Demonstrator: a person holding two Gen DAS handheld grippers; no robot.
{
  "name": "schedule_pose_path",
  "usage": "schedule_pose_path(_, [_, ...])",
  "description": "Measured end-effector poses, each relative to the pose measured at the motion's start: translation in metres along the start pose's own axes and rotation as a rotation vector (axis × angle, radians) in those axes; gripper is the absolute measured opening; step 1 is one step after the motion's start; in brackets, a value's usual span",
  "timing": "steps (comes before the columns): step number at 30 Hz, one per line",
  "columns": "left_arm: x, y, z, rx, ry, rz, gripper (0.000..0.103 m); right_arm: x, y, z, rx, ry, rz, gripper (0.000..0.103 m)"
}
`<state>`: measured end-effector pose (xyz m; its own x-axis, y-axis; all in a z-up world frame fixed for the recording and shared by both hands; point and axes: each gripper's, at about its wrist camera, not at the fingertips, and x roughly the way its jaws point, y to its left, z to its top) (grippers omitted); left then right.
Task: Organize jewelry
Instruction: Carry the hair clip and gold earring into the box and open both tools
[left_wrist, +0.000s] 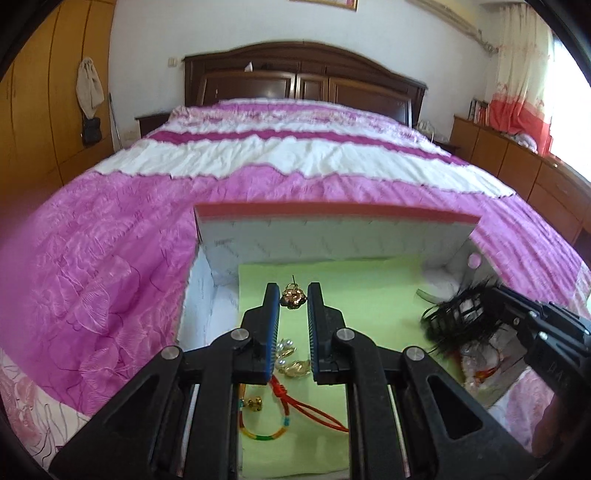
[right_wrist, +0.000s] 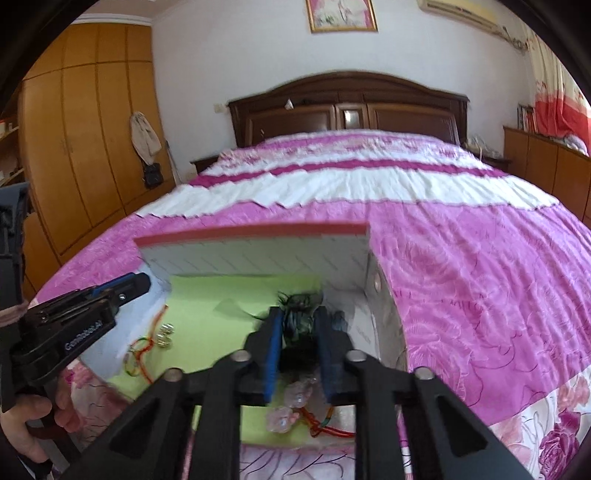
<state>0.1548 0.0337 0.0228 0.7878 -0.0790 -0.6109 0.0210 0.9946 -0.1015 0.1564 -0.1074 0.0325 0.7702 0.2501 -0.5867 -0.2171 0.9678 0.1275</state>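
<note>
Left gripper (left_wrist: 292, 295), jaws narrowly apart, brackets gold charm (left_wrist: 293, 296), pin pointing away; right gripper (right_wrist: 298, 325) clamps black feather clip (right_wrist: 297, 314) over box (left_wrist: 332, 236).

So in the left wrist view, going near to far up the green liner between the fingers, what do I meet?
Colourful cord bracelet → small gold bell → pearl earrings → gold flower earring → box lid → bed headboard.
</note>
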Motion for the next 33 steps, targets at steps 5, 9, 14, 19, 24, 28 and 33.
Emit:
schedule_pose_path(5, [0.015,0.007,-0.006,-0.029,0.073,-0.008,0.007,0.01,0.001,0.0,-0.006,0.023,-0.003,0.018])
schedule_pose_path(9, [0.022,0.005,-0.009,-0.022,0.113,-0.002,0.007,0.014,0.002,-0.002,-0.003,0.039,-0.002,0.018])
schedule_pose_path(14, [0.021,0.002,-0.009,-0.008,0.132,0.001,0.014,0.017,0.0,-0.002,0.014,0.058,0.008,0.022])
schedule_pose_path(19, [0.012,-0.001,-0.007,0.002,0.122,-0.005,0.024,0.005,0.001,0.0,0.029,0.049,0.048,0.035])
schedule_pose_path(24, [-0.005,0.002,-0.003,-0.014,0.116,-0.027,0.027,-0.01,0.007,0.001,0.045,0.045,0.079,0.042])
schedule_pose_path(28, [-0.023,0.003,-0.002,-0.027,0.082,-0.043,0.027,-0.028,0.01,-0.001,0.061,0.008,0.115,0.047])
schedule_pose_path(33, [-0.046,-0.002,-0.004,-0.009,0.058,-0.073,0.027,-0.055,0.018,-0.005,0.031,-0.034,0.12,0.05])
